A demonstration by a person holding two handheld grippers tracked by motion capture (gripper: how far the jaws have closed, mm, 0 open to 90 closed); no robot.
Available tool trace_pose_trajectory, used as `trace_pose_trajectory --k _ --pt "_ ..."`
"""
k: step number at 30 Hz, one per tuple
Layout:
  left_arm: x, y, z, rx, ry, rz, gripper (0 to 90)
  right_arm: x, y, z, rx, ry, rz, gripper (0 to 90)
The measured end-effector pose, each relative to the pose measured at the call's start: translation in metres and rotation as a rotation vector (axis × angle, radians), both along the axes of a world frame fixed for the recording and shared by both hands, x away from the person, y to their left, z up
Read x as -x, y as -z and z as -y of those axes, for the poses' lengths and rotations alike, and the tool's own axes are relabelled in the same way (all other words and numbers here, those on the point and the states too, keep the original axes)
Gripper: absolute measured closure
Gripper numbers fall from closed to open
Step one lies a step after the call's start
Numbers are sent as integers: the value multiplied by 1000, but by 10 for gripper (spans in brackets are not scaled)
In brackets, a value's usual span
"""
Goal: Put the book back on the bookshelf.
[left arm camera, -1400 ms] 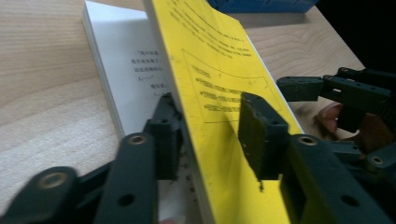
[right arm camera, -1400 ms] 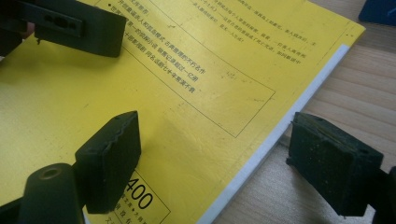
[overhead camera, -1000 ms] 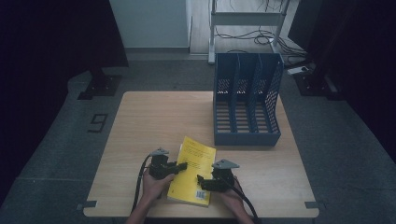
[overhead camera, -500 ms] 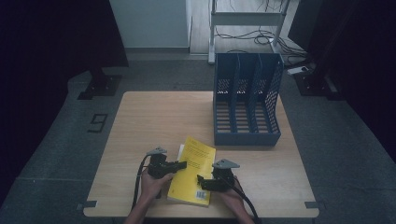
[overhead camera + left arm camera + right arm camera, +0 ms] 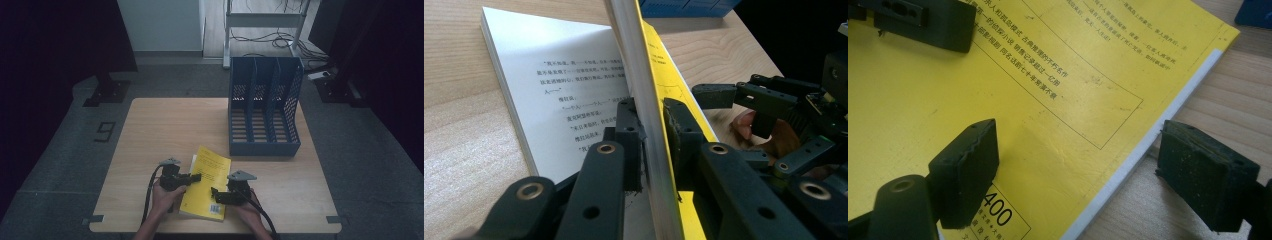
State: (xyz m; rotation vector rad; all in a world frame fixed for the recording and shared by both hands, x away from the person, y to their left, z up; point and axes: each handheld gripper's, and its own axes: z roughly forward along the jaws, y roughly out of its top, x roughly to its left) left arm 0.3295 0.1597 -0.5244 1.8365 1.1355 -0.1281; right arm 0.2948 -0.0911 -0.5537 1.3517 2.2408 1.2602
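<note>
You pinched the yellow book's (image 5: 207, 182) raised cover in your left gripper (image 5: 651, 135), whose jaws had just closed, lifting it, while your right gripper (image 5: 1073, 175) straddled its edge, jaws spread.

surface: wooden table (image 5: 165, 125) | on it: yellow book (image 5: 207, 182), blue file rack (image 5: 264, 125)

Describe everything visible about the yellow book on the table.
The yellow book is a paperback with a barcode on its back cover, lying near the front edge of the wooden table, before the blue file rack. The left tool has just closed on a lifted wad of cover and pages, baring a white printed page. The right tool straddles its right edge, open.
</note>
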Motion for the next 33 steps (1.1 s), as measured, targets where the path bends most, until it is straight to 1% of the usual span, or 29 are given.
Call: trace_pose_trajectory --k 2,3,4,6,7,8,10,11,13,16,17,20,24,25,26,27,28,31,33 --pt "1 0 0 10 -1 5 806 0 0 0 -3 -2 0 163" --pt "1 0 0 23 -5 7 813 -1 0 2 -5 -9 -2 165" --pt "1 0 0 23 -5 7 816 -1 0 2 -5 -9 -2 165" --pt "1 0 -1 39 -4 4 819 -1 0 3 -13 -19 -7 165" --pt "1 -1 -3 61 -2 -7 822 -2 -1 5 -23 -28 -13 151" --pt "1 -1 -3 61 -2 -7 823 -2 -1 5 -23 -28 -13 151" --pt "1 -2 -3 77 1 -10 824 -3 -1 6 -36 -32 -26 137" --pt "1 -3 -4 86 -1 -8 825 -3 -2 8 -38 -34 -23 134" --pt "1 -4 -4 90 -1 -7 825 -3 -2 8 -39 -32 -24 134" --pt "3 -5 -4 114 -10 -9 825 -4 -3 9 -51 -34 -24 133" --pt "4 -7 -4 126 -12 0 825 -3 -3 9 -68 -34 -31 133" --pt "5 -9 -5 138 -16 7 826 -3 -3 10 -79 -36 -26 133" --pt "6 -15 -7 153 -5 14 827 -3 -6 12 -94 -42 -19 135" --pt "7 -17 -9 164 -2 22 827 -3 -6 13 -98 -43 -20 137" --pt "7 -17 -9 164 -2 22 828 -3 -6 13 -98 -43 -20 137" --pt "7 -20 -11 175 -5 29 828 -3 -7 13 -111 -43 -31 142" --pt "8 -21 -12 181 -9 30 828 -2 -7 13 -113 -44 -32 143" --pt "9 -23 -13 188 -9 31 828 -2 -8 13 -113 -50 -30 143" --pt "10 -26 -13 194 -5 37 828 0 -9 12 -130 -61 -30 143"
